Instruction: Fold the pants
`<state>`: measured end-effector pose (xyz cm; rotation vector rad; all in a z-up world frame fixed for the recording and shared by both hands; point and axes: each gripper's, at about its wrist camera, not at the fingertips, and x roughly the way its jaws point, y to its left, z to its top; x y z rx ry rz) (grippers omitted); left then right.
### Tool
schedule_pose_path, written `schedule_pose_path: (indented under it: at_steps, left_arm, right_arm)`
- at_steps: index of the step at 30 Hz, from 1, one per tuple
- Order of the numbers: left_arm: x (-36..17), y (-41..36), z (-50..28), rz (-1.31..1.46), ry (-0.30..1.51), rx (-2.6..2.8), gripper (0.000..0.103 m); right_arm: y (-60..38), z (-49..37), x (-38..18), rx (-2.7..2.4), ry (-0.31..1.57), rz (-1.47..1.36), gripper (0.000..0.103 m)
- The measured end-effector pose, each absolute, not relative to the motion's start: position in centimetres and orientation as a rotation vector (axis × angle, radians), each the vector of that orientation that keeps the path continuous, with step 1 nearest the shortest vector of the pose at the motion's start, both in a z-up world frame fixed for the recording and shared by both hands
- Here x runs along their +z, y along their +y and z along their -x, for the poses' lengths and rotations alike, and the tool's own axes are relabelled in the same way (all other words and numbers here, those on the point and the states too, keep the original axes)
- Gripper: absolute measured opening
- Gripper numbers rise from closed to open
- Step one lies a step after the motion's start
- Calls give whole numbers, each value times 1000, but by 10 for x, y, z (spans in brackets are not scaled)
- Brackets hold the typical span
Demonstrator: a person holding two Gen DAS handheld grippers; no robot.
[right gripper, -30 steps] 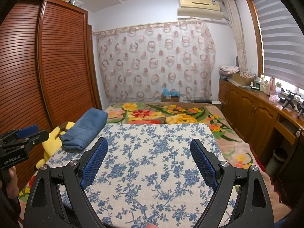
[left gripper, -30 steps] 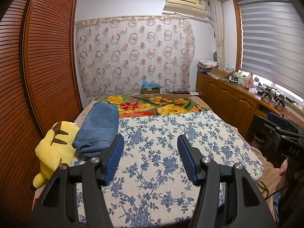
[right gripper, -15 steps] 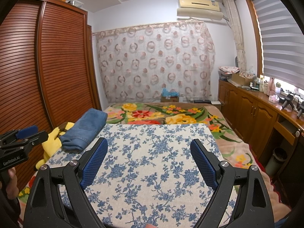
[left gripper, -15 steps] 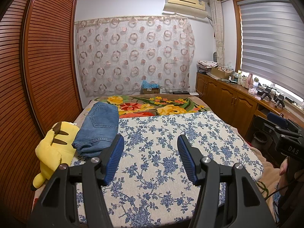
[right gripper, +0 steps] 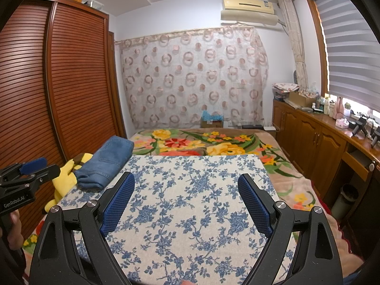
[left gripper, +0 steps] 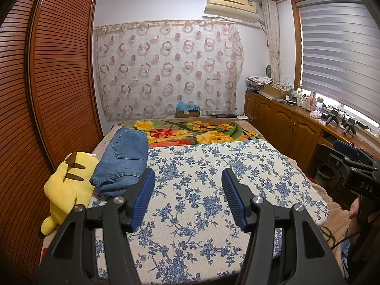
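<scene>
the pants (left gripper: 123,160) are blue denim, folded into a thick soft-edged rectangle with a stitched back pocket facing up. they lie at the far left of the bed, their near right corner just lapping the left edge of the blue-flowered cloth (left gripper: 209,190), and touching a yellow plush toy (left gripper: 66,182) on their left. the toy is fuzzy and rounded, with dark brown ear tips.

the cloth is a coarse cream weave printed with blue sprigs, stretched flat and square-cornered over the near half of the bed. beyond it a fleecy blanket (left gripper: 194,131) shows big yellow and red flowers on green leaves.

the left tongs (left gripper: 188,190) hang over the cloth with a moderate gap and nothing between them; their pads are ribbed blue rubber on matte black arms with round silver screws. the right tongs (right gripper: 186,196) stand wider, also empty, their blue pads in a fine mesh texture.

at the left edge of the right view the other tool's black body reads "genrobot.ai" (right gripper: 14,203); at the right edge of the left view a black body reads "das" (left gripper: 365,185).

the left wall is a slatted reddish wood wardrobe (left gripper: 47,83). a gauzy curtain (left gripper: 166,68) with ring patterns hangs on the far wall, and glossy wooden cabinets (left gripper: 285,128) run along the right.
</scene>
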<state>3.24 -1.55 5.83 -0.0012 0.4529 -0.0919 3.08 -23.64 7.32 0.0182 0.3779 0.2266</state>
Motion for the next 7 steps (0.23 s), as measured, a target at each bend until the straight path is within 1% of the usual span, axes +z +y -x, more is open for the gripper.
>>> schedule_pose_path:
  at_steps: [7]
  left_arm:
    - [58, -15, -32, 1, 453, -92, 58]
  right_arm:
    - [-236, -31, 73, 227, 378, -18, 90]
